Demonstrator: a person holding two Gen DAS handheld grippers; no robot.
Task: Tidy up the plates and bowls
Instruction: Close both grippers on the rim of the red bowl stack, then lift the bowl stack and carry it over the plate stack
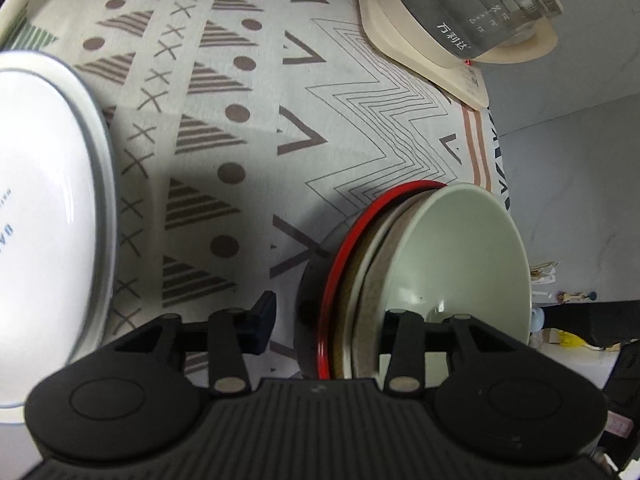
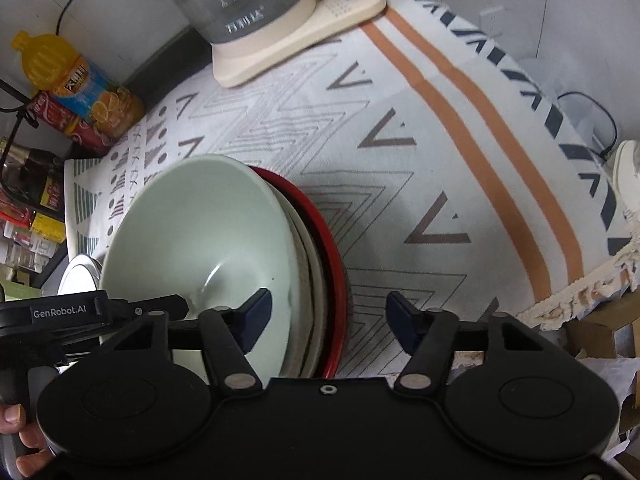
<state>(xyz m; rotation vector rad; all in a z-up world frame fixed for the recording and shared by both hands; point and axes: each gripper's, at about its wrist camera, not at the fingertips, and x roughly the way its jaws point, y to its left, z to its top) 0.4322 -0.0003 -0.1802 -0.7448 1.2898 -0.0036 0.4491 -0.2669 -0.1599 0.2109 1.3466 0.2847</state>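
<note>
The bowl [image 2: 196,240] sits nested on stacked plates [image 2: 320,240] on the tablecloth [image 2: 400,168], kettle [image 2: 248,0] behind them.

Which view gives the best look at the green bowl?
The right wrist view: the green bowl shows nearly its whole inside and rim, nested on the stack with the red-rimmed plate. The left wrist view shows the bowl more edge-on, its lower part hidden behind the left gripper.

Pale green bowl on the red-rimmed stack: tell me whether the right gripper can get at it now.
Probably yes. The right gripper is open, one finger already over the pale green bowl and its rim between the fingers. The left gripper crowds the bowl's far side.
</note>
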